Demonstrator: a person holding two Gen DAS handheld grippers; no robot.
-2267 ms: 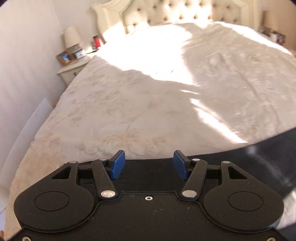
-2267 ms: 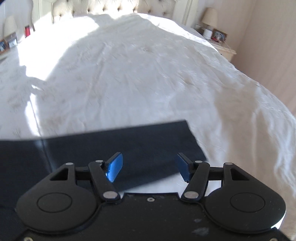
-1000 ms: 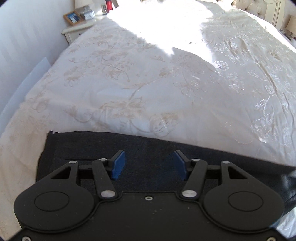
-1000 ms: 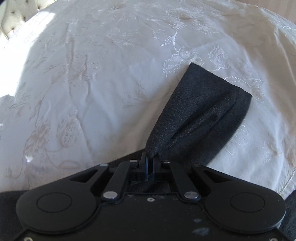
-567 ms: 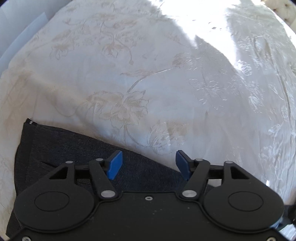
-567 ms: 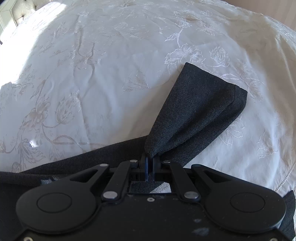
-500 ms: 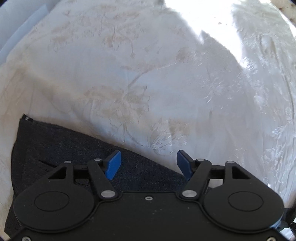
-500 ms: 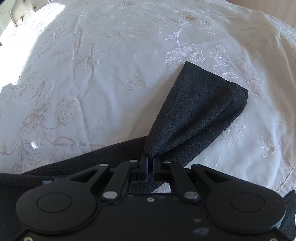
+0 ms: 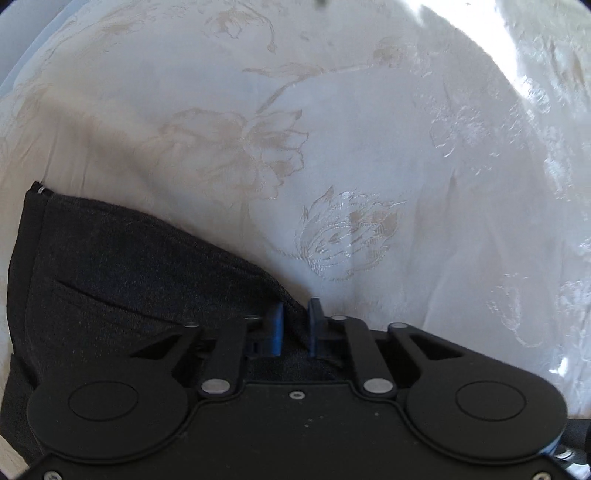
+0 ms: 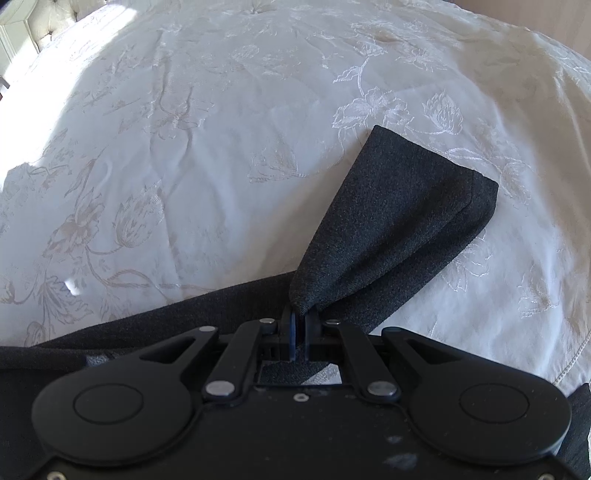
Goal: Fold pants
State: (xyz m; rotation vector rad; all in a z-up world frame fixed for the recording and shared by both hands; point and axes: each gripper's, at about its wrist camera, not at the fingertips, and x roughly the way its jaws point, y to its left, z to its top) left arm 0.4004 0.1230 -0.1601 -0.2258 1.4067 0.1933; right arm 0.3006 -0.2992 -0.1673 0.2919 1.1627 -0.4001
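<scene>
Dark charcoal pants [image 9: 129, 266] lie on a white flower-embroidered bedspread [image 9: 369, 147]. In the left wrist view the waist end with a pocket slit fills the lower left. My left gripper [image 9: 294, 323] points straight down at the pants' upper edge; its jaws are closing, and a ridge of that edge is pinched between the blue pads. In the right wrist view my right gripper [image 10: 299, 325] is shut on the edge of a pant leg [image 10: 399, 221], whose hem end lifts off the bedspread [image 10: 221, 147] and drapes away to the upper right.
The bedspread stretches away beyond the pants in both views. A tufted headboard [image 10: 37, 33] shows at the far top left of the right wrist view. The bed's stitched border [image 10: 554, 350] runs down the right side. A pale wall strip [image 9: 22, 44] edges the left wrist view.
My left gripper came down onto the pants' upper edge and its wide-open jaws closed on the fabric. The right gripper kept still, holding the leg as before.
</scene>
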